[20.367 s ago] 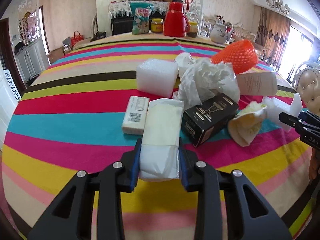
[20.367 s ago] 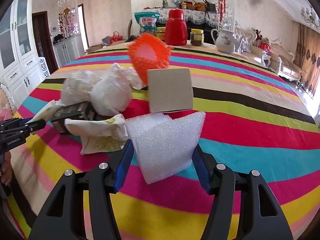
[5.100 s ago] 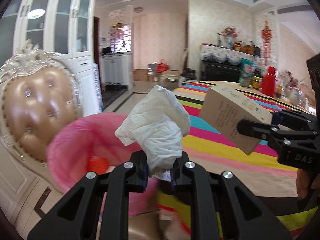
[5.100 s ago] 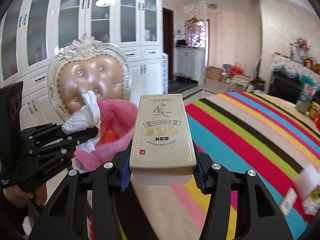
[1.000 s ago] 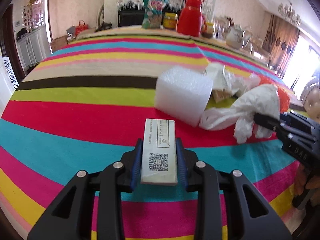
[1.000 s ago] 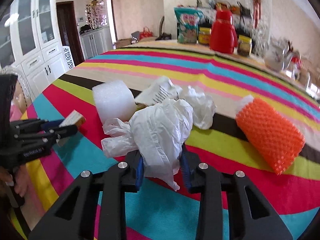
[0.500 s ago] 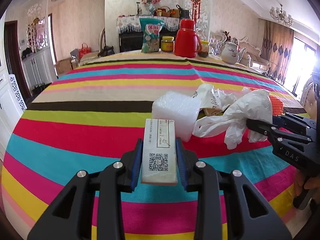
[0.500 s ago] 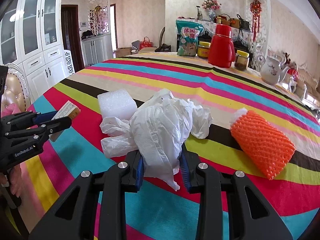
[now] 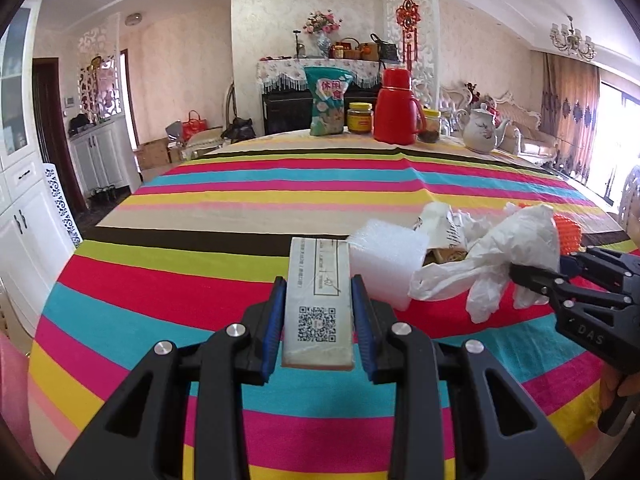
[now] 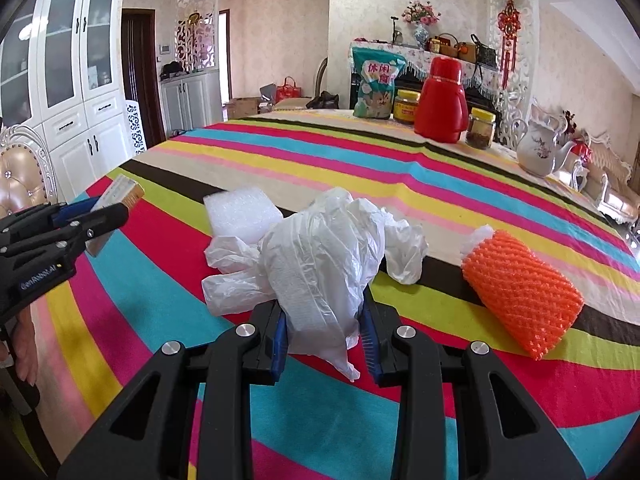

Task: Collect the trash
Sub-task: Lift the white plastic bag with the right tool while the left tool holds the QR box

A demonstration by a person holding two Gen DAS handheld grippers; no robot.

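My left gripper (image 9: 319, 312) is shut on a small white box with a QR code (image 9: 319, 304), held above the striped tablecloth (image 9: 240, 184). My right gripper (image 10: 325, 320) is shut on a crumpled white plastic bag (image 10: 324, 264), also lifted; it shows at the right of the left wrist view (image 9: 500, 256). A white foam block (image 9: 386, 260) lies on the table behind the box and shows in the right wrist view (image 10: 240, 212). An orange foam net (image 10: 520, 284) lies to the right. Crumpled white paper (image 9: 444, 224) lies behind the foam block.
At the table's far edge stand a snack bag (image 9: 328, 100), a yellow-lid jar (image 9: 359, 117), a red thermos (image 9: 396, 108) and a white teapot (image 9: 482, 132). A padded chair (image 10: 20, 176) and white cabinets (image 10: 76, 92) are at the left. Pink plastic (image 9: 12, 392) shows at the lower left.
Both grippers have risen and pulled back from the table with their loads; the foam block, paper and orange net stay on the cloth.
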